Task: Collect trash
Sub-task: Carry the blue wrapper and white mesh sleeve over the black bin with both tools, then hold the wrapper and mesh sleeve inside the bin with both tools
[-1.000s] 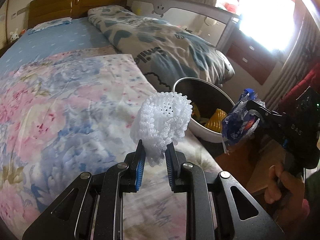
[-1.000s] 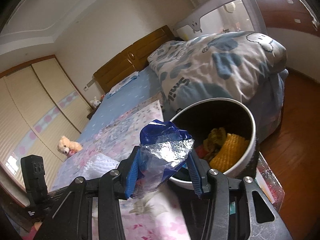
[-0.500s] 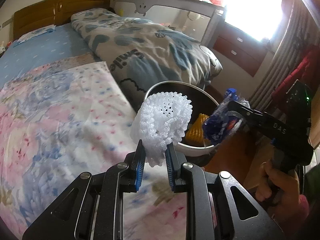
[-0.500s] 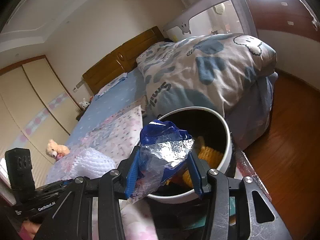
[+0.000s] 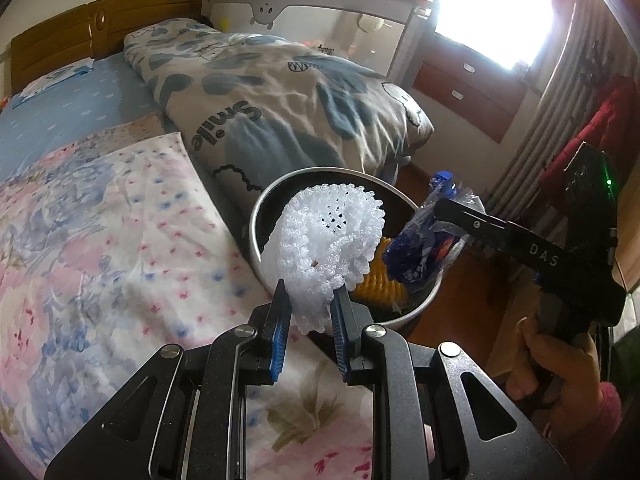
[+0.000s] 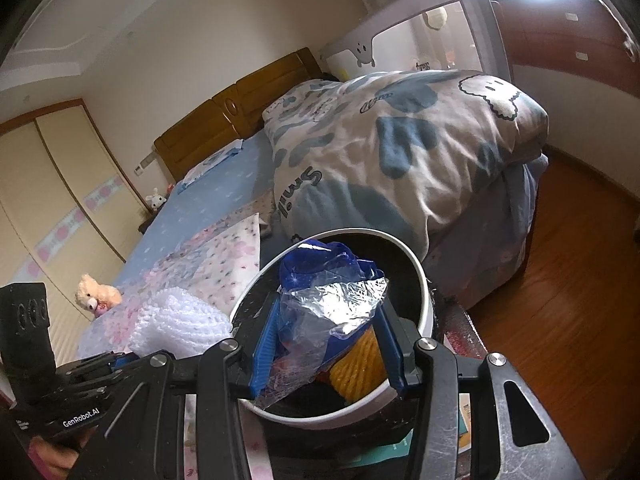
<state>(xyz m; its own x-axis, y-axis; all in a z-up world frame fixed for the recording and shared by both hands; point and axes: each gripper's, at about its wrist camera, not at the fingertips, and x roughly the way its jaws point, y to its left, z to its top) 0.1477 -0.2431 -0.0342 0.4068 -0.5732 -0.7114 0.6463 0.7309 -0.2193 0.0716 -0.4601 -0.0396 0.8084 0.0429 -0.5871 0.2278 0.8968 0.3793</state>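
My left gripper [image 5: 308, 302] is shut on a white foam fruit net [image 5: 326, 240] and holds it over the near rim of a round white bin [image 5: 418, 308]. The net also shows in the right wrist view [image 6: 180, 322]. My right gripper [image 6: 326, 340] is shut on a crumpled blue and clear plastic wrapper [image 6: 328, 300], held above the bin's [image 6: 426, 300] opening. The wrapper [image 5: 424, 246] and right gripper [image 5: 460, 216] show at the right of the left wrist view. A yellow foam net [image 6: 358, 364] lies inside the bin.
The bin stands at the bed's foot beside a floral sheet [image 5: 100, 248]. A folded patterned quilt [image 5: 280, 100] lies behind it. A teddy bear [image 6: 94, 294] sits on the bed's far side. Wooden floor [image 6: 560, 300] lies to the right.
Both grippers have moved toward the bin. The foam net now hangs over the bin's rim and the wrapper is above its opening.
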